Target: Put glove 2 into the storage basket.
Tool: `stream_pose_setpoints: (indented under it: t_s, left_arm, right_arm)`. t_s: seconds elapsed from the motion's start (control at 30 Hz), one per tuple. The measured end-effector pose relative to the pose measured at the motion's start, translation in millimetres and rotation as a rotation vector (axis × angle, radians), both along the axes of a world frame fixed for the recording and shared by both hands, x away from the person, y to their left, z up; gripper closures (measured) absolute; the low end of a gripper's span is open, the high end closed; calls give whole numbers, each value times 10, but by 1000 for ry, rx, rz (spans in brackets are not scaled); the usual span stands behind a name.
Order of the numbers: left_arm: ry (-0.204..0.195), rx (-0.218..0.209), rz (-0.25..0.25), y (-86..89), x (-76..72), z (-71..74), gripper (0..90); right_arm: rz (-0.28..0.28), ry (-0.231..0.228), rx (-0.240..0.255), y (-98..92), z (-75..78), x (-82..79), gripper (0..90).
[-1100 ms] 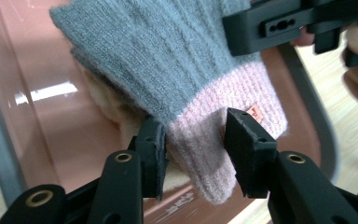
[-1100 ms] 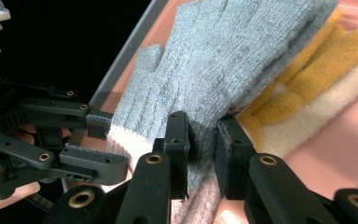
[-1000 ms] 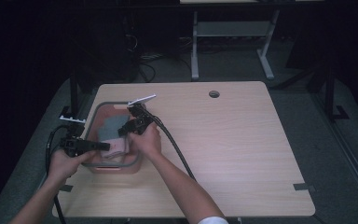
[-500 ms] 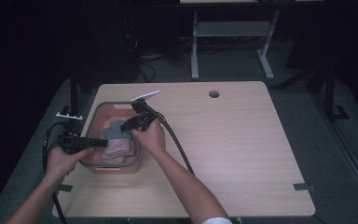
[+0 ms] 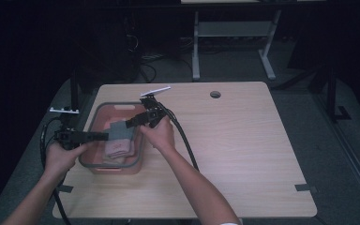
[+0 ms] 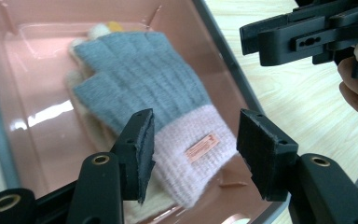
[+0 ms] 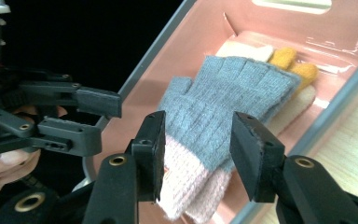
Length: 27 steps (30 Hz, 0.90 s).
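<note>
A grey knitted glove [image 6: 140, 79] with a pink cuff lies flat in the pink bin [image 5: 110, 165], on top of a cream glove with yellow fingertips [image 7: 293, 70]. My left gripper [image 6: 193, 135] hovers over the cuff. Its jaws have just been opening and the pads are clear of the wool. My right gripper [image 7: 196, 135] hangs above the same glove [image 7: 223, 88] from the bin's other side. Its jaws have also just been opening, with nothing pressed between them. In the high view the left gripper [image 5: 104, 136] and right gripper [image 5: 129, 123] point at each other over the bin.
The bin sits at the left of a light wooden table [image 5: 243, 154]. A round cable hole [image 5: 215, 94] is at the table's back edge and a tape mark [image 5: 304, 188] is at the front right. Black cables trail from both grippers. A desk frame [image 5: 234, 33] stands behind.
Both grippers have lifted a little off the glove and their jaws have spread apart. The glove stays lying in the bin.
</note>
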<state>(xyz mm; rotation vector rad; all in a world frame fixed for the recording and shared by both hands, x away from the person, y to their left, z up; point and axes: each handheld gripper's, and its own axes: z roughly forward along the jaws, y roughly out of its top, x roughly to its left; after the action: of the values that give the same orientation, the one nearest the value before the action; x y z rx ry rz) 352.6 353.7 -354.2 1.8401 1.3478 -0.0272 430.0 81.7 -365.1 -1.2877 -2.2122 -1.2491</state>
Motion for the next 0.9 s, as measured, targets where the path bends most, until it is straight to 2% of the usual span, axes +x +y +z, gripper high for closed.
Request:
stream_pose_setpoints:
  t_s: [0.43,0.7,0.9]
  left_arm:
    - [-43,-53,-50,-256,44,150,417]
    - [-62,-79,-87,-395,65,192,373]
    - [-70,-91,-113,-518,60,227,362]
  right_arm:
    - [-42,-25,28,-396,131,-12,523]
    - [-68,-44,27,-628,181,-32,498]
    - [-92,-40,23,-763,199,-49,490]
